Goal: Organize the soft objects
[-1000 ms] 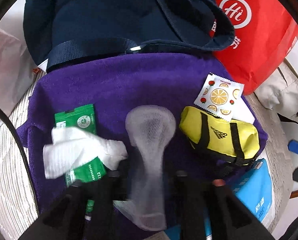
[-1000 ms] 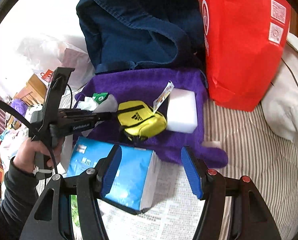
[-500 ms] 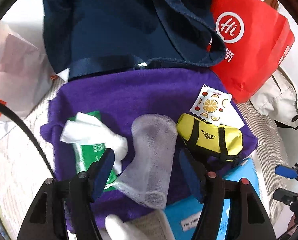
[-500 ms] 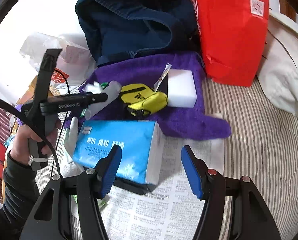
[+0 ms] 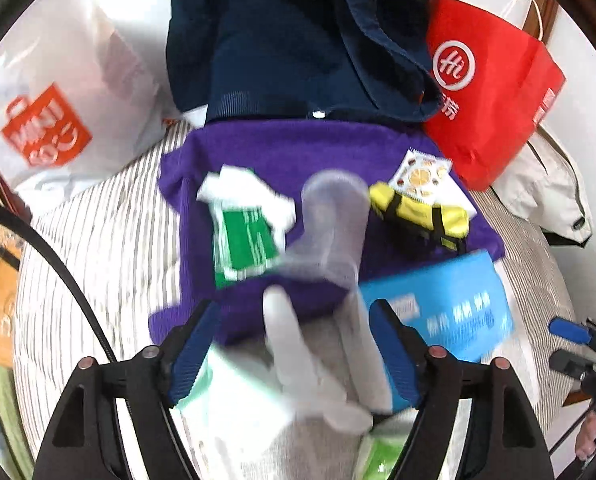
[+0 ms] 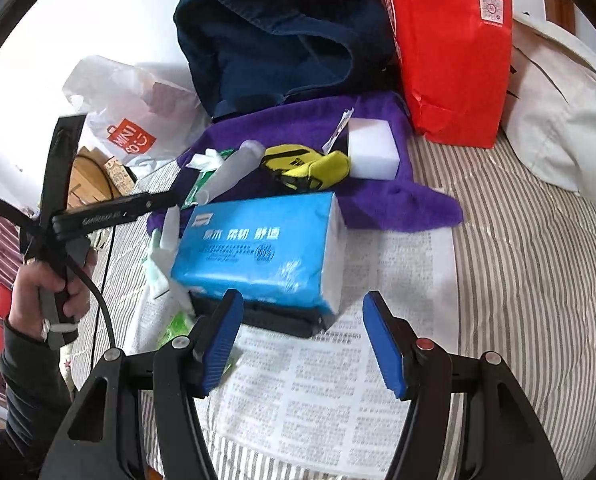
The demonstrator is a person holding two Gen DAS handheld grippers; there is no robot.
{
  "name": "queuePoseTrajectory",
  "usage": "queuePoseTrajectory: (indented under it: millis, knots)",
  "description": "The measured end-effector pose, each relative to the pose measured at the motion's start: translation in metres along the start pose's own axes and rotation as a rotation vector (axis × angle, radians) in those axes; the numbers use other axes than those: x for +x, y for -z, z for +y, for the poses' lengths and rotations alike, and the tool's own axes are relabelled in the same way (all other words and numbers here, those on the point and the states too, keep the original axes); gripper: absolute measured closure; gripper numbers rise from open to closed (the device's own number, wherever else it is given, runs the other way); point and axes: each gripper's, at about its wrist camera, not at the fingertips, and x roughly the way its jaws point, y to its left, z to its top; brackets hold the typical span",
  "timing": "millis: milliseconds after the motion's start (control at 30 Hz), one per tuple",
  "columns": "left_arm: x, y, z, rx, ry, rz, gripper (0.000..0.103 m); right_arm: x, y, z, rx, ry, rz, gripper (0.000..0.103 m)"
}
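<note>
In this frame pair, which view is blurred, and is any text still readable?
Left wrist view: motion blur smears the white glove and blue tissue pack; its print is unreadable. Right wrist view: sharp; the tissue pack's characters and newspaper columns are distinct. Both views show fisheye bending and dark corners.

A fleecy, matt purple cloth towel (image 6: 381, 196) lies on a striped woven bedcover (image 6: 529, 264), with printed newspaper sheets (image 6: 321, 392) spread at its six o'clock. On the newspaper sits a glossy blue plastic-wrapped tissue pack (image 6: 258, 248), its film catching the light. At the towel's twelve o'clock slumps a dark navy canvas bag (image 6: 274, 32), coarse and dull; at two o'clock stands a smooth red non-woven shopping bag (image 6: 453, 48). On the towel rest a translucent grey mesh sock (image 5: 329, 224), a shiny yellow fabric pouch (image 6: 317, 166), a matt white foam block (image 6: 371, 148) and a slick green foil packet (image 5: 246, 240). A crinkled translucent plastic bag (image 6: 134, 120) lies at ten o'clock.
</note>
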Motion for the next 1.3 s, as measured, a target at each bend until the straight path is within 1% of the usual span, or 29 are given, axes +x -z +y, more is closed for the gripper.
queuePoseTrajectory:
  millis: [133,300,400,533,567,600,633,667,700,733,800,867,933,1133,1300]
  knots:
    - [0.008,0.022,0.004,-0.009,-0.014,0.031,0.026,-0.004,0.011,0.004,0.000,-0.014,0.003,0.040]
    - [0.036,0.044,0.008,-0.036,-0.044,0.091,0.026,-0.005,0.022,0.008,0.002,-0.021,0.012,0.040]
    - [0.039,0.051,0.003,-0.023,-0.062,0.073,0.025,-0.007,0.030,0.009,0.001,-0.022,0.018,0.040]
    - [0.042,0.058,-0.004,0.006,-0.112,0.057,0.026,-0.008,0.042,0.008,-0.012,-0.011,0.030,0.040]
    - [0.042,0.060,-0.005,0.007,-0.117,0.055,0.030,-0.007,0.045,0.007,-0.012,-0.008,0.034,0.040]
    - [0.043,0.062,-0.006,0.015,-0.127,0.054,0.036,-0.006,0.047,0.006,-0.009,-0.006,0.039,0.040]
    - [0.043,0.064,-0.007,0.023,-0.147,0.050,0.039,-0.004,0.050,0.004,-0.005,-0.007,0.043,0.040]
    - [0.043,0.066,-0.009,0.034,-0.162,0.040,0.046,-0.002,0.051,0.003,-0.001,-0.006,0.048,0.040]
    - [0.042,0.068,-0.010,0.039,-0.161,0.034,0.054,0.000,0.052,0.002,0.003,-0.005,0.050,0.040]
    - [0.040,0.070,-0.010,0.040,-0.154,0.029,0.058,0.003,0.053,0.001,0.003,-0.003,0.052,0.040]
    - [0.035,0.073,-0.008,0.035,-0.141,0.023,0.072,0.010,0.054,0.002,-0.005,0.010,0.063,0.040]
    - [0.029,0.076,-0.003,0.019,-0.113,0.017,0.076,0.016,0.053,0.004,-0.018,0.016,0.067,0.040]
    - [0.022,0.081,0.001,0.002,-0.081,0.005,0.077,0.023,0.052,0.009,-0.036,0.019,0.071,0.040]
    - [0.018,0.089,0.006,-0.032,-0.023,-0.010,0.077,0.048,0.042,0.015,-0.072,-0.031,0.065,0.041]
    - [0.021,0.091,0.006,-0.035,-0.007,-0.007,0.077,0.062,0.037,0.020,-0.109,-0.036,0.063,0.051]
